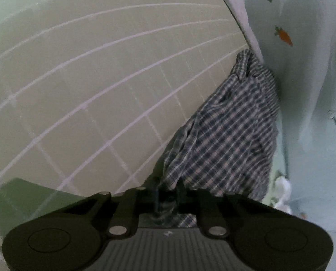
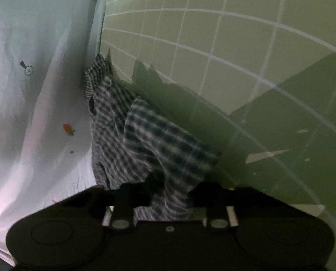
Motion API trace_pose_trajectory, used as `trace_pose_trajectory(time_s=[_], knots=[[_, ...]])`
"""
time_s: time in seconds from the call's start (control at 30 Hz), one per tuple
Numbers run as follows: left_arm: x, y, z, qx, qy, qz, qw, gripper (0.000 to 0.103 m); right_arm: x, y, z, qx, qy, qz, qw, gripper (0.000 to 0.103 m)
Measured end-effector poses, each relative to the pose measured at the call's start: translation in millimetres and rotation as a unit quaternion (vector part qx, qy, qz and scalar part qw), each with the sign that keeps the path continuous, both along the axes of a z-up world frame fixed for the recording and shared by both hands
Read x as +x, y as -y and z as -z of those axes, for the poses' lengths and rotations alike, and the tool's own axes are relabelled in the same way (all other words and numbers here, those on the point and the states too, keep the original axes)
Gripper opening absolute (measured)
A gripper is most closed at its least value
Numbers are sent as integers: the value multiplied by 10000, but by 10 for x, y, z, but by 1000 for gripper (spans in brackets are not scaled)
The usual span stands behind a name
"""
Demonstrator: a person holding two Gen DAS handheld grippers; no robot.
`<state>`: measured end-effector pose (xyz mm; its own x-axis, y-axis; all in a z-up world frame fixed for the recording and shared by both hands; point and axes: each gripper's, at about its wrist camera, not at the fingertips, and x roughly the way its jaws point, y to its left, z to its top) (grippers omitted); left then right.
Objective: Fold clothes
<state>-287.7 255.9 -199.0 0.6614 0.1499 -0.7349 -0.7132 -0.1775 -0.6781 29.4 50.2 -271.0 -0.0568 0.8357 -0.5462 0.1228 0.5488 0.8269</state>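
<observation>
While the plaid shirt (image 1: 224, 126) is hanging bunched along the sheet-covered bed (image 1: 303, 79), above the tiled floor (image 1: 88, 79), I am pinching it in both tools: my left gripper (image 1: 168, 192) is clamped on one edge, my right gripper (image 2: 170, 194) on another. Its length is running straight away from both grippers, neither clearly nearer.

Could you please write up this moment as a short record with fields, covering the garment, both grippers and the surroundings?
garment: plaid shirt, crumpled, hanging between the two grippers
left gripper: shut on the shirt's edge
right gripper: fabric bunched between its fingers, apparently gripped
bedsheet: white, with small carrot prints, beside the shirt
floor: pale tiles with light grout lines
fold state: not yet folded; shirt lifted off any surface
</observation>
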Motion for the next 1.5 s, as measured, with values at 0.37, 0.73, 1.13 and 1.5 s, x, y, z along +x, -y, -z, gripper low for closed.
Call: trace_pose_trajectory(time_s=[0.37, 0.73, 1.13, 1.5], knots=[[-793, 785, -28, -921, 176, -114, 9955, 9, -455, 504, -302, -991, -13, -748, 9923, 15], [-1126, 766, -596, -913, 521, -651, 9923, 8, -594, 511, -526, -581, -593, -895, 9925, 13], [-945, 397, -1117, -858, 1461, -669, 9833, 7, -314, 681, -700, 605, -1460, 14, 9874, 13], [-471, -182, -1305, -473, 1594, -341, 9855, 6, 59, 429, -1008, 1062, -1614, 252, 9808, 14]])
